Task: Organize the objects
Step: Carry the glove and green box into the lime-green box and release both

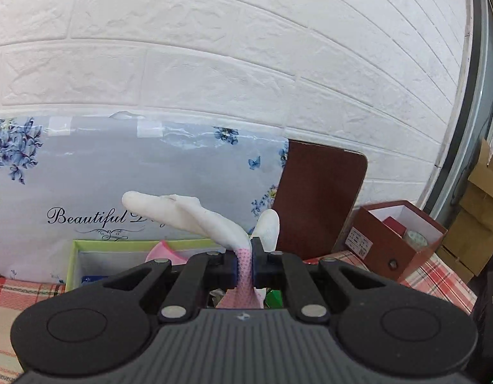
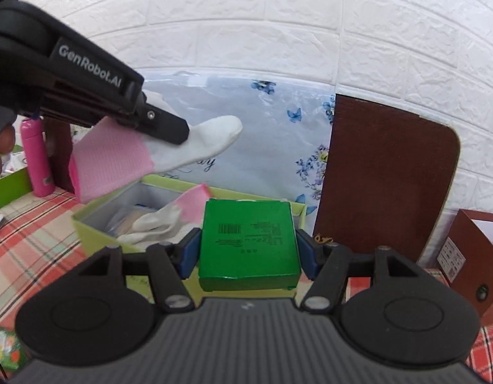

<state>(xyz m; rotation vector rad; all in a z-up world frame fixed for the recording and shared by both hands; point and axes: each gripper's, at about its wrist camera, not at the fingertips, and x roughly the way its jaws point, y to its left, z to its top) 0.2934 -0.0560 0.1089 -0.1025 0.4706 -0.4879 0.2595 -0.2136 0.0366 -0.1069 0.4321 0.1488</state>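
Observation:
My left gripper (image 1: 245,264) is shut on a pink and white sock (image 1: 211,220), held in the air above a light green open box (image 1: 74,252). In the right wrist view the same gripper (image 2: 179,132) and sock (image 2: 124,156) hang above that box (image 2: 96,225). A second pink and white sock (image 2: 169,217) lies inside the box. My right gripper (image 2: 248,249) is shut on a flat green carton (image 2: 248,243), held just in front of the box.
The table has a red plaid cloth (image 2: 28,249). A floral bag (image 1: 118,172) and a brown board (image 2: 384,176) lean against the white brick wall. A dark red open box (image 1: 396,240) stands at the right. A pink bottle (image 2: 35,160) stands at the left.

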